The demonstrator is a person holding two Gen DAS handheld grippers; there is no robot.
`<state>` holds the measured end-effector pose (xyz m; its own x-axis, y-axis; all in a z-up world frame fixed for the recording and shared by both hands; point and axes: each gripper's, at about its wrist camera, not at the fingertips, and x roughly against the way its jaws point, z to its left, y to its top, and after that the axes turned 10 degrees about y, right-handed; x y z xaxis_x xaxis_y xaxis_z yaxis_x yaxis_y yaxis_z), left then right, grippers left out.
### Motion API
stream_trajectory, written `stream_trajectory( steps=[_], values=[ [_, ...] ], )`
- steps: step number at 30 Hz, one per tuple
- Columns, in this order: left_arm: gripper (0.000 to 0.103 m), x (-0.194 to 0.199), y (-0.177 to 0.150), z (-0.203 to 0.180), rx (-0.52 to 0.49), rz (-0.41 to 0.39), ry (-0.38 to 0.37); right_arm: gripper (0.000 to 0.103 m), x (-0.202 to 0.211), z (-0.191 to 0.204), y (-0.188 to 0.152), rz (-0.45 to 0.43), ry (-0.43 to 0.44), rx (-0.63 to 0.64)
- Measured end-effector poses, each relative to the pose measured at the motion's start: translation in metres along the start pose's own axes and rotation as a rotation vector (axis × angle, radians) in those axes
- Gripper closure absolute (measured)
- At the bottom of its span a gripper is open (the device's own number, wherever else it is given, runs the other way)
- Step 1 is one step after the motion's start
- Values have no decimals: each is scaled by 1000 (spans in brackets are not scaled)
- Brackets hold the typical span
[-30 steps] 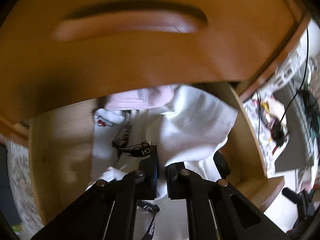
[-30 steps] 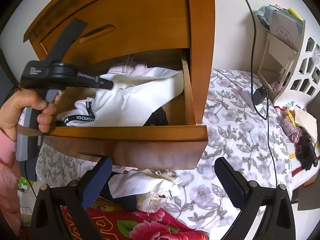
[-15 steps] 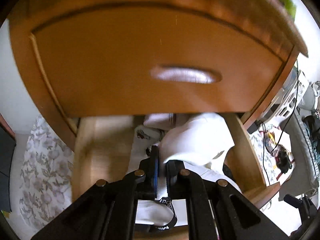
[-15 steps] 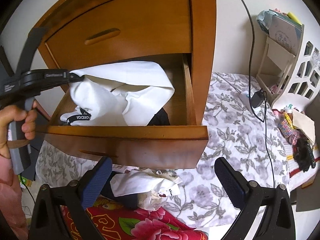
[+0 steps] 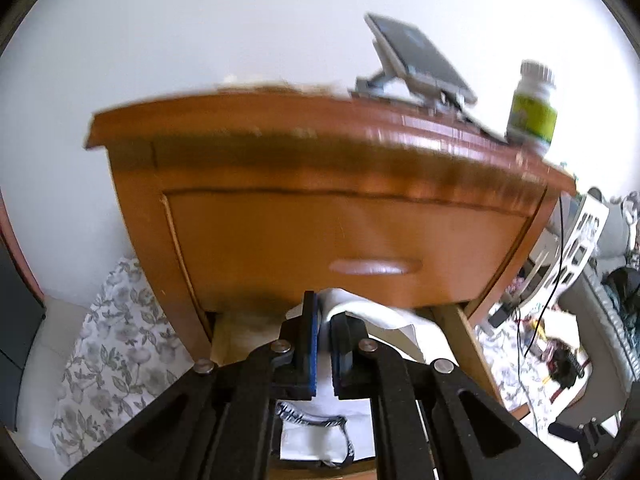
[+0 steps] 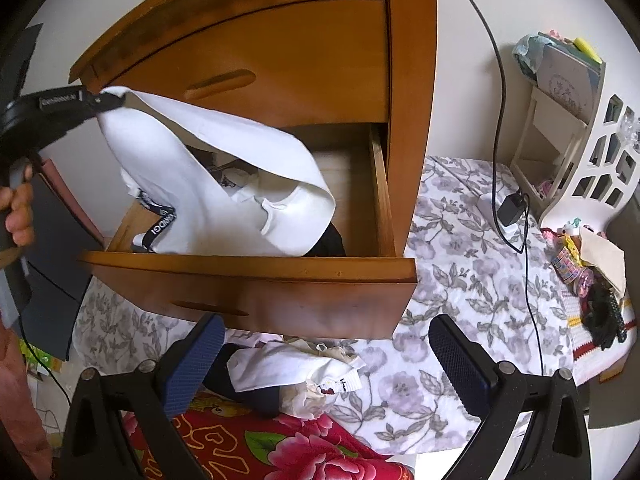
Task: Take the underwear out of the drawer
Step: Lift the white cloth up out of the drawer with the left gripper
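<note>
Above the open drawer (image 6: pixel 256 276) of the wooden nightstand (image 6: pixel 304 80), the left gripper (image 6: pixel 107 100) is clamped on a corner of the white underwear (image 6: pixel 224 184). The garment hangs stretched, its lower part with the black waistband (image 6: pixel 158 226) inside the drawer. Risk: the pinch is on a thin fold only, so the cloth may slip out, or the trailing end may snag on the drawer front. The left hand (image 6: pixel 18 216) holds its gripper raised at the left, angled somewhat downward. The right gripper (image 6: pixel 324 356) hovers below the drawer front, jaws wide apart and empty, above a heap of clothes (image 6: pixel 296 376) on the bed (image 6: pixel 460 264).
</note>
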<state>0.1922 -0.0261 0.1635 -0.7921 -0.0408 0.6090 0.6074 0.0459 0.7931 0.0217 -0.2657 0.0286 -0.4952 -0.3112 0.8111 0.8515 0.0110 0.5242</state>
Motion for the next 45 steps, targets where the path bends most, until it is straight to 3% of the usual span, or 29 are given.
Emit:
stream_trajectory(
  steps=[19,31,37,45],
  values=[
    [99,85,43,19,39,-218,-44,0,26,7,-4,-54,-8,8],
    [99,187,41,59,102,-419,-61,0,43,18,-7,-83,-4,23],
    [99,216,29,69,92,-430,-102,0,53,26,-9,-101,-1,35],
    [99,223,-2,58,65,-346,-176,0,70,33,-14,-131,-3,48]
  ],
)
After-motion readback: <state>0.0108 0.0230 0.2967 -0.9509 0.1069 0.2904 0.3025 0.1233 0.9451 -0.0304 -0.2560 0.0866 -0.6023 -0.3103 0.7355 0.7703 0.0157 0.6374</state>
